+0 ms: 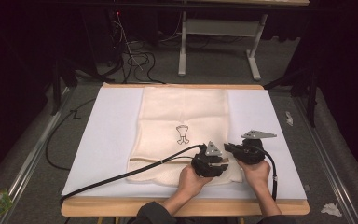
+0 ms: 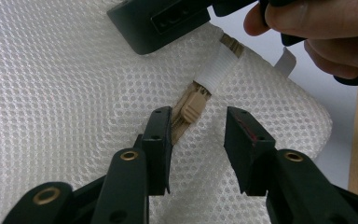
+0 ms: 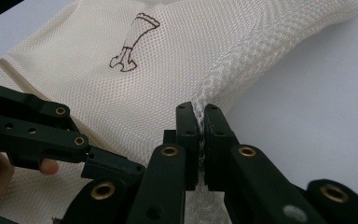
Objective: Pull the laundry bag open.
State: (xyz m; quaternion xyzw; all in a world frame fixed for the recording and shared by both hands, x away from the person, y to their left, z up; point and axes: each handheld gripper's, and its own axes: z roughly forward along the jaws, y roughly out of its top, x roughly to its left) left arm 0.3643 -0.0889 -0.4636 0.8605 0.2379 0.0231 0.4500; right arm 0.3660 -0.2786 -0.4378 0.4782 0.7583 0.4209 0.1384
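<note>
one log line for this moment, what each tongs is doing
left tongs: open, astride zip pull | right tongs: shut on mesh bag edge | bag: flat on white sheet

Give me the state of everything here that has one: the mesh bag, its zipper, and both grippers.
Mesh bag: flat on the white sheet.
Zipper pull: free, between open jaws.
Left gripper: open, straddling the pull.
Right gripper: shut on the bag's edge.

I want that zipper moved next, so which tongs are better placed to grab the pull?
Left. The left tongs are open with the zipper pull just ahead between the tips. The right tongs are shut on the mesh bag edge, probably holding it steady.
</note>
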